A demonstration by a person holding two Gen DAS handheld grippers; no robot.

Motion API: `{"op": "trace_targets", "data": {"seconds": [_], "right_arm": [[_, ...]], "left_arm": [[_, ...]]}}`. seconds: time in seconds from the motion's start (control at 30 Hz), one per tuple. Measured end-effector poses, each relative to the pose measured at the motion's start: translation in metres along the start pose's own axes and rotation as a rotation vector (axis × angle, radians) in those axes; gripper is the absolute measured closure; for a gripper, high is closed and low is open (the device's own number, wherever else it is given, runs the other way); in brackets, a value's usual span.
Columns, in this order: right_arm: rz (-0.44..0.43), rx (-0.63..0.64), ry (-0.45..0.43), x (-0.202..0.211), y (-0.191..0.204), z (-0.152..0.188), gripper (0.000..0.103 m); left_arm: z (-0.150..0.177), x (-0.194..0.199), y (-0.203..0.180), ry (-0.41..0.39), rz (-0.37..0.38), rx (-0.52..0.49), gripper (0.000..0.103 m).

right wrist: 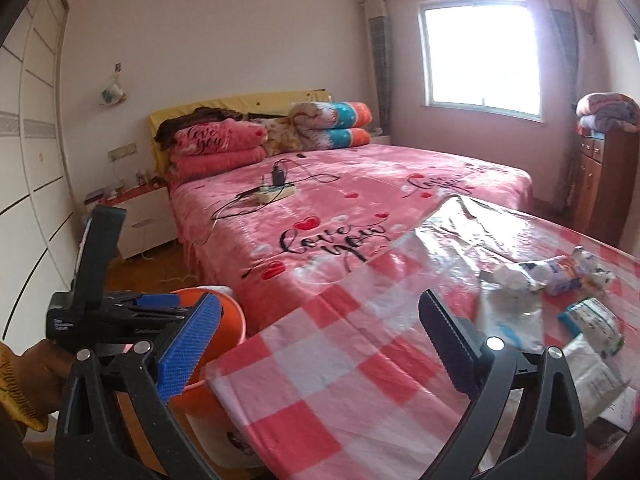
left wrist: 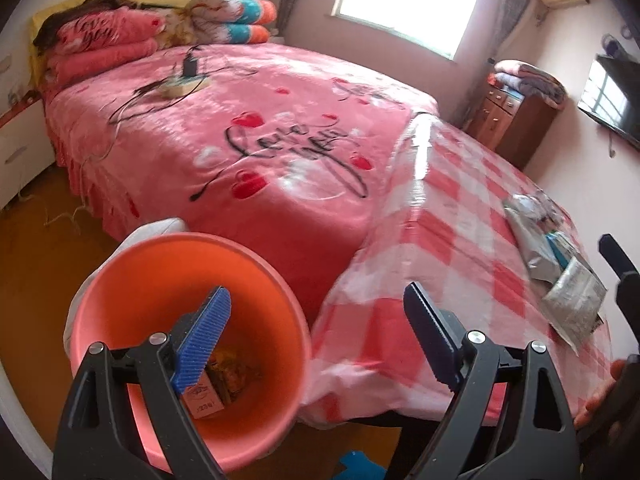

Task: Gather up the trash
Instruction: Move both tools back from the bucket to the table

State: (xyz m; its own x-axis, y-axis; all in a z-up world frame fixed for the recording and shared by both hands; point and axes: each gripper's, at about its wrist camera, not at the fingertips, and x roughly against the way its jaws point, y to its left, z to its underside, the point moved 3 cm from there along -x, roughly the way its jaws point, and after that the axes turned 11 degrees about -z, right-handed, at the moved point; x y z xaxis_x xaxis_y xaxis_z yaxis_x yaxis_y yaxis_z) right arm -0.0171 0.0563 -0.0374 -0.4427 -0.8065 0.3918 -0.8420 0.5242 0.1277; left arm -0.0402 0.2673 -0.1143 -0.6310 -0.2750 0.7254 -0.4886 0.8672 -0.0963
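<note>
The trash (right wrist: pixel 536 304) lay scattered on the far right part of a table, a loose heap of crumpled white paper, flat silvery foil pouches and a small blue-and-white carton, all creased and glossy. The same litter (left wrist: pixel 560 268) showed at the right edge of the left wrist view. It rested on a tablecloth (right wrist: pixel 344 364) of pink-and-white checks under a shiny clear plastic sheet that caught the window light.

Beside the table's near-left corner stood a round orange plastic bin (left wrist: pixel 120 280) with a smooth, thick rim. Inside, at the bottom, were a small cardboard box (left wrist: pixel 204 398) and some crinkled yellowish wrappers (left wrist: pixel 234 376).

The left gripper (left wrist: pixel 316 332) hovered above the bin and table edge, its ribbed blue pad and dark serrated pad spread wide apart with nothing between them. The right gripper (right wrist: pixel 320 340) hung over the tablecloth, likewise splayed and empty, short of the trash.

Beyond the table spread a bed (right wrist: pixel 360 200) in plush pink fleece printed with hearts and script, with a power strip (right wrist: pixel 276 192) and folded quilts (right wrist: pixel 332 126) on it.
</note>
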Motion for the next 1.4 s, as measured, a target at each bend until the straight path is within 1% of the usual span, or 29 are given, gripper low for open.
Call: {"op": "trace_targets", "data": {"seconds": [0.13,0.3,0.43,0.63,0.83,0.93,1.1,1.2,1.3,1.4], "right_arm": [[0.000,-0.039,-0.024,0.012,-0.014,0.002,0.005],[-0.006,-0.067,-0.046,0.026,-0.029,0.002,0.005],[0.030,-0.072,-0.058,0.036,-0.042,0.003,0.005],[0.060,-0.113,-0.079,0.051,-0.067,0.006,0.005],[0.090,-0.145,-0.073,0.062,-0.092,0.013,0.005],[0.119,-0.171,-0.078,0.070,-0.106,0.016,0.005],[0.166,-0.259,-0.082,0.084,-0.137,0.020,0.005],[0.208,-0.320,-0.089,0.097,-0.162,0.026,0.005],[0.246,-0.364,-0.096,0.109,-0.182,0.030,0.005],[0.268,-0.439,-0.107,0.123,-0.207,0.036,0.005]], "left_arm": [[-0.002,0.009,-0.026,-0.004,0.006,-0.057,0.014],[-0.003,0.014,-0.053,-0.005,0.019,-0.090,0.014],[-0.003,0.017,-0.073,-0.011,0.036,-0.103,0.014],[-0.002,0.020,-0.104,-0.009,0.057,-0.161,0.014],[0.002,0.021,-0.132,0.017,0.084,-0.210,0.014],[0.005,0.023,-0.149,0.023,0.114,-0.246,0.014],[0.005,0.026,-0.179,0.014,0.134,-0.317,0.014],[0.001,0.025,-0.197,0.015,0.147,-0.339,0.014],[-0.009,0.024,-0.218,0.007,0.156,-0.364,0.014],[-0.023,0.022,-0.240,0.010,0.174,-0.375,0.014]]}}
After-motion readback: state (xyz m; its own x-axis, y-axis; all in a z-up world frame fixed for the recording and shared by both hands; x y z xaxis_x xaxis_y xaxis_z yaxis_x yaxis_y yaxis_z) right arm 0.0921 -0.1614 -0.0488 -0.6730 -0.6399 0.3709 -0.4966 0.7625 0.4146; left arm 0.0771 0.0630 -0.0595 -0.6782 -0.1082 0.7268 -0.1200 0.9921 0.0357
